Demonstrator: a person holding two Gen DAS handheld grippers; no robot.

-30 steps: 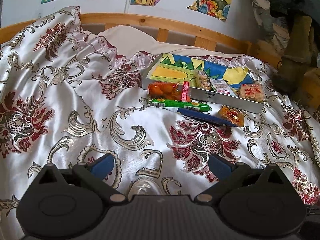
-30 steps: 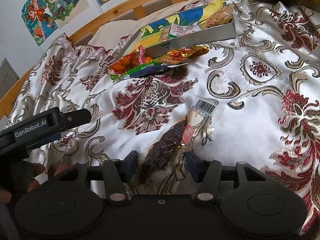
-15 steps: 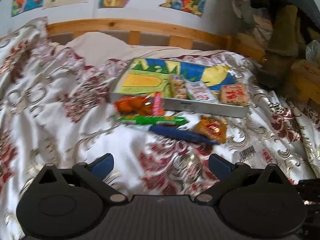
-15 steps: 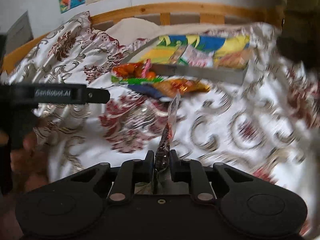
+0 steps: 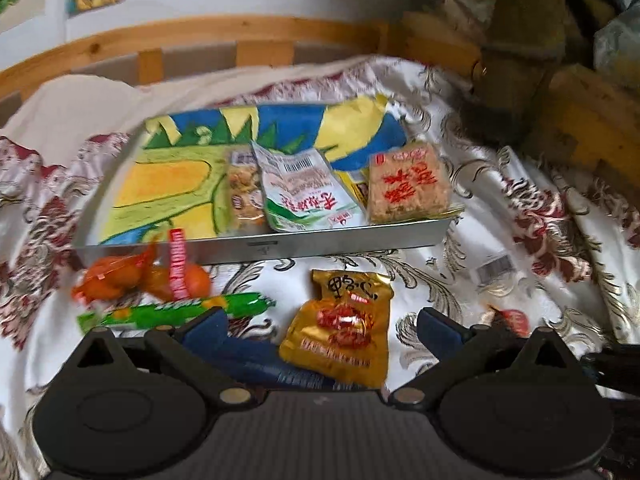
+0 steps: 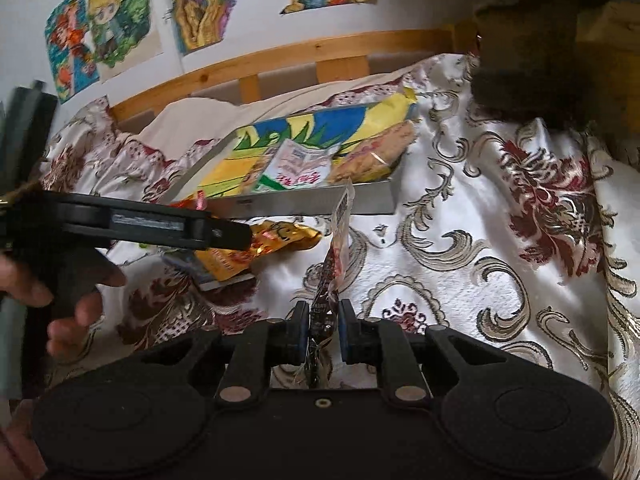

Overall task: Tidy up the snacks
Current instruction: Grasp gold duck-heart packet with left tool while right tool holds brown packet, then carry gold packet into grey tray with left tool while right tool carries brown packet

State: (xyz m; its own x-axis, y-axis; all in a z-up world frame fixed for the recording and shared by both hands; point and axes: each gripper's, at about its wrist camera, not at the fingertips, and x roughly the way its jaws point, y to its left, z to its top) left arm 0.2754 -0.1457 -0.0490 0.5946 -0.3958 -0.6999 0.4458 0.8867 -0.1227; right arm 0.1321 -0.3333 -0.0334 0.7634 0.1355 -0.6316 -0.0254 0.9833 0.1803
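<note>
A shallow metal tray (image 5: 360,240) with a colourful drawing lies on the bed and holds three snack packets, one a square rice cracker (image 5: 406,184). In front of it lie an orange packet (image 5: 140,280), a green stick (image 5: 180,312), a blue bar (image 5: 260,364) and a gold packet (image 5: 344,336). My left gripper (image 5: 320,328) is open, its fingers either side of the gold packet. My right gripper (image 6: 324,328) is shut on a dark brown snack packet (image 6: 332,264) held edge-up above the bedspread. The tray also shows in the right wrist view (image 6: 312,204).
The patterned satin bedspread (image 6: 480,240) covers the bed. A wooden headboard (image 5: 240,36) and wall drawings are behind the tray. A dark object and wooden pieces (image 5: 520,40) stand at the far right. The left gripper's body (image 6: 140,224) crosses the right wrist view.
My right gripper closed on the brown packet and lifted it off the bedspread. My left gripper moved forward to the gold packet near the tray, still open.
</note>
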